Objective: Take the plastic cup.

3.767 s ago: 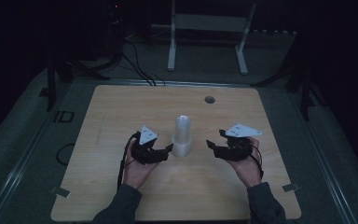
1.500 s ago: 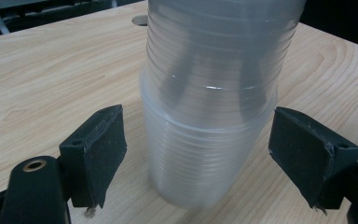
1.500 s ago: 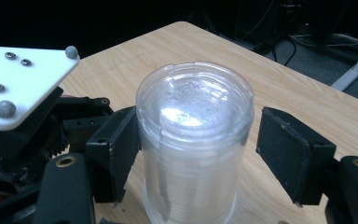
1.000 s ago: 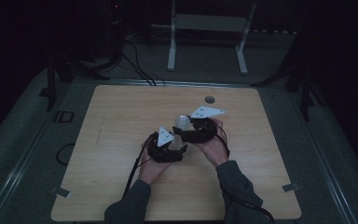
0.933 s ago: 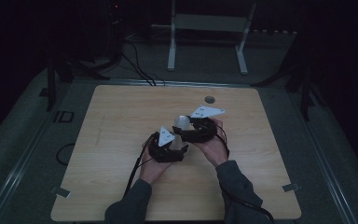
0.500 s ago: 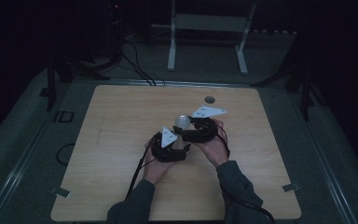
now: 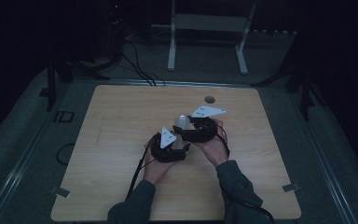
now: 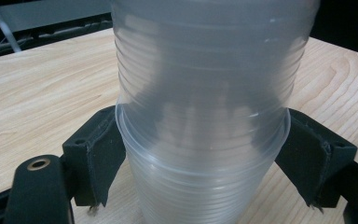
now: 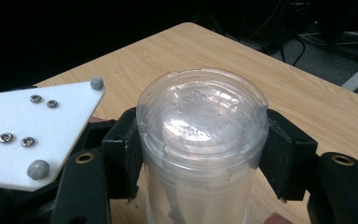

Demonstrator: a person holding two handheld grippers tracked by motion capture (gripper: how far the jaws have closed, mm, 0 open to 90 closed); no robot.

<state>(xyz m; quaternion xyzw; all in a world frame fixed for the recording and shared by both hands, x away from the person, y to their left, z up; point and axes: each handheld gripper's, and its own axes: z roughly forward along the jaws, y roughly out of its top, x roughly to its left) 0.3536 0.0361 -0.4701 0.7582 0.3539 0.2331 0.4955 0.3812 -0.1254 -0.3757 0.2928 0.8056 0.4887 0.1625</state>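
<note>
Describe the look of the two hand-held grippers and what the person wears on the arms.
Both are black. The left hand-held gripper has two blocky jaws with brass-coloured eyelets; the right hand-held gripper matches it. Each carries a pale three-cornered plate with small metal screws and grey balls at its corners. A dark cable trails from the left one. The sleeves are dark grey.

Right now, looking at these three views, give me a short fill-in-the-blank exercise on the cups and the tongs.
1. The cups are clear plastic and stand upside down in a ____.
2. The right tongs grip the stack near its ____.
3. The left tongs sit at a cup's ____.
4. The stack stands on a ____ table.

Missing words: stack; top; rim; wooden
</note>
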